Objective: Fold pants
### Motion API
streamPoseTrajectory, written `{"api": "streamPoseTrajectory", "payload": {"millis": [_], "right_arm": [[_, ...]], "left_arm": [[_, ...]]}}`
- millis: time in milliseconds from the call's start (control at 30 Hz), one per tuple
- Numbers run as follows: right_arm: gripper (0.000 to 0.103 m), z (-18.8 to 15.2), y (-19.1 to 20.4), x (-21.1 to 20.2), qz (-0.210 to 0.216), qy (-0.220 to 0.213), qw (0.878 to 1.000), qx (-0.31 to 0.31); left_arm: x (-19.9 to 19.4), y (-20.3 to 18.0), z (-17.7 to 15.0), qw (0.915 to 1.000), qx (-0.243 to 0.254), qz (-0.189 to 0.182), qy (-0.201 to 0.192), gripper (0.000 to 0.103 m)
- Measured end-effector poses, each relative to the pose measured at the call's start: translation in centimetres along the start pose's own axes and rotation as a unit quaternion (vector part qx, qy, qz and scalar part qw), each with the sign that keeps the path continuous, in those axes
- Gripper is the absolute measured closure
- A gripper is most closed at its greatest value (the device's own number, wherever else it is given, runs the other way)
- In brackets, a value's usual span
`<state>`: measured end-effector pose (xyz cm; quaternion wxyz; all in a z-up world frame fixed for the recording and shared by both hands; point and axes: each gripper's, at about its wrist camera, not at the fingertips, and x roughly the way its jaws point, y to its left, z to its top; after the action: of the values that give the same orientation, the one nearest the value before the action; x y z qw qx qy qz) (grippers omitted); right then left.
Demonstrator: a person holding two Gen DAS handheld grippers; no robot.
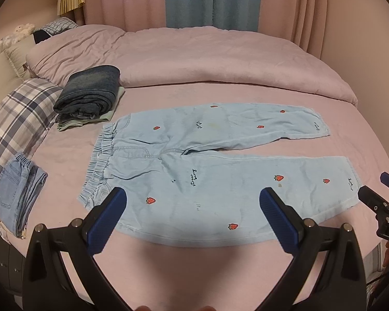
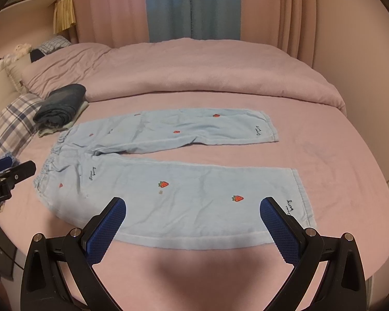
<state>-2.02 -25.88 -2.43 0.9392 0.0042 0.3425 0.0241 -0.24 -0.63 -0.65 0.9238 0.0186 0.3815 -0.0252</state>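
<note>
Light blue pants (image 1: 215, 171) with red strawberry prints lie flat on the pink bed (image 1: 168, 272), waistband to the left, both legs spread to the right. In the right wrist view the same pants (image 2: 184, 191) show their near leg and cuff. My left gripper (image 1: 193, 202) hovers open over the near leg by the waistband, nothing between its blue pads. My right gripper (image 2: 193, 210) hovers open above the near leg toward the cuff, also holding nothing. Each gripper shows at the edge of the other's view: the right gripper (image 1: 376, 194) and the left gripper (image 2: 15, 173).
A folded dark denim stack (image 1: 90, 93) sits at the back left on the bed. Folded light jeans (image 1: 15, 191) lie at the left edge beside a plaid pillow (image 1: 15, 119). A bunched pink duvet (image 1: 207, 59) runs across the back. Curtains (image 1: 212, 0) hang behind.
</note>
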Motion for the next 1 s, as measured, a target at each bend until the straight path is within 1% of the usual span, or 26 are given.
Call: {"api": "streamPoseTrajectory", "payload": {"millis": [33, 100, 133, 367, 433, 500, 733, 933, 1000], "right_arm": [[0.0, -0.05, -0.02, -0.16, 0.006, -0.006, 1.0, 0.003], [0.0, 0.11, -0.18, -0.25, 0.01, 0.008, 1.0, 0.008], [0.0, 0.11, -0.2, -0.3, 0.012, 0.006, 1.0, 0.009], [0.0, 0.06, -0.25, -0.31, 0.008, 0.005, 1.0, 0.007], [0.0, 0.09, -0.2, -0.12, -0.001, 0.006, 1.0, 0.003], [0.0, 0.07, -0.23, -0.26, 0.002, 0.005, 1.0, 0.004], [0.0, 0.08, -0.4, -0.64, 0.014, 0.005, 1.0, 0.011], [0.0, 0.06, -0.48, -0.54, -0.001, 0.007, 1.0, 0.005], [0.0, 0.02, -0.48, -0.39, -0.004, 0.01, 1.0, 0.003]], "left_arm": [[-0.06, -0.1, 0.0, 1.0, -0.001, -0.002, -0.003, 0.0], [-0.09, -0.17, 0.0, 1.0, -0.002, -0.003, -0.001, 0.0], [-0.12, -0.23, 0.04, 1.0, -0.004, -0.005, 0.0, 0.0], [-0.14, -0.31, 0.02, 1.0, -0.003, -0.006, 0.003, 0.0], [-0.2, -0.34, 0.05, 1.0, -0.006, -0.007, 0.003, 0.0], [-0.37, -0.37, 0.04, 0.9999, -0.01, -0.01, -0.001, 0.0], [-0.6, -0.52, 0.12, 0.9998, -0.014, -0.014, 0.001, 0.0], [-0.61, -0.54, 0.1, 0.9996, -0.021, -0.021, 0.004, 0.0], [-0.21, -0.11, -0.01, 0.9989, -0.03, -0.035, 0.012, 0.0]]}}
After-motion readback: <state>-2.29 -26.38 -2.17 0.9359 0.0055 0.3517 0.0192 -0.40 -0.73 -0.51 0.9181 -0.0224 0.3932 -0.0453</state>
